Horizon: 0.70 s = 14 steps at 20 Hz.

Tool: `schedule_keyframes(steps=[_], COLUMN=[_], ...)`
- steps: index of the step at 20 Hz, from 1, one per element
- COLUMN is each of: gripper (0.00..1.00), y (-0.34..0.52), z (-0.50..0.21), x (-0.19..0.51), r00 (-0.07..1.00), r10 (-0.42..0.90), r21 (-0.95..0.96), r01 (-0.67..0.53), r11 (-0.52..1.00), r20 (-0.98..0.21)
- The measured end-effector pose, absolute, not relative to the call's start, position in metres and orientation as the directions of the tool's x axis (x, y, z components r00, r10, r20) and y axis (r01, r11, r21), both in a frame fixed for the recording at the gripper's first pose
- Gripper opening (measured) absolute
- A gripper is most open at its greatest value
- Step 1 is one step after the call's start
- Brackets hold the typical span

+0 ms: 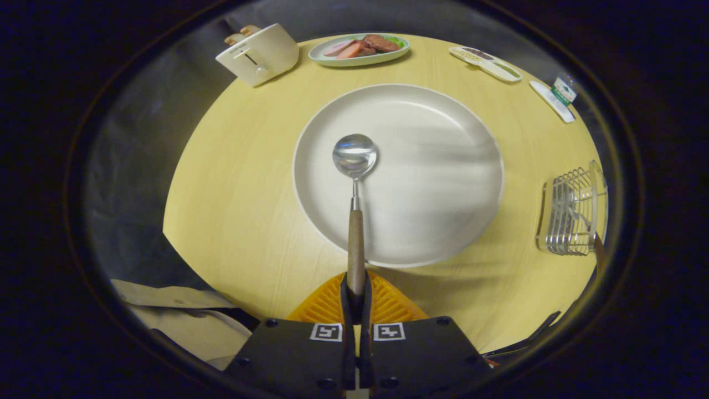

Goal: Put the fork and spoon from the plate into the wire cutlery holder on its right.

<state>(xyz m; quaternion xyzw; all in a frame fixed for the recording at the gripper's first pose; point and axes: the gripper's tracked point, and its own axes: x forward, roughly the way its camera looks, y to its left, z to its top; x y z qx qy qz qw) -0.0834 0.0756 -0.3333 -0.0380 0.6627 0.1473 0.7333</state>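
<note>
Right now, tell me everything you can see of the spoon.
The spoon has a round, shiny metal bowl, a thin metal neck and a brown, wood-looking handle. The gripper is shut on the end of that handle, with a finger pressing on each side. The spoon points straight ahead from the fingers, its bowl facing up over the left part of the large white plate. Whether the bowl rests on the plate or hangs just above it cannot be told.

Spoon [355,166]: handle end hidden between the gripper [355,288] fingers. Wire cutlery holder [573,213], table's right edge: contents indistinct. Plate [471,166]: surface motion-blurred.
</note>
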Motion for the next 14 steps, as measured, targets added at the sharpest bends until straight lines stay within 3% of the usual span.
schedule_keyframes(steps=[4, 14], gripper=[0.07, 0.06], y=[0.066, 0.029], z=[-0.318, -0.256], x=[-0.084, -0.076], r00=[0.101, 0.208], r10=[0.174, 0.185], r21=[0.144, 0.14], r01=[-0.256, -0.214], r11=[0.956, 0.967], r20=[-0.98, -0.961])
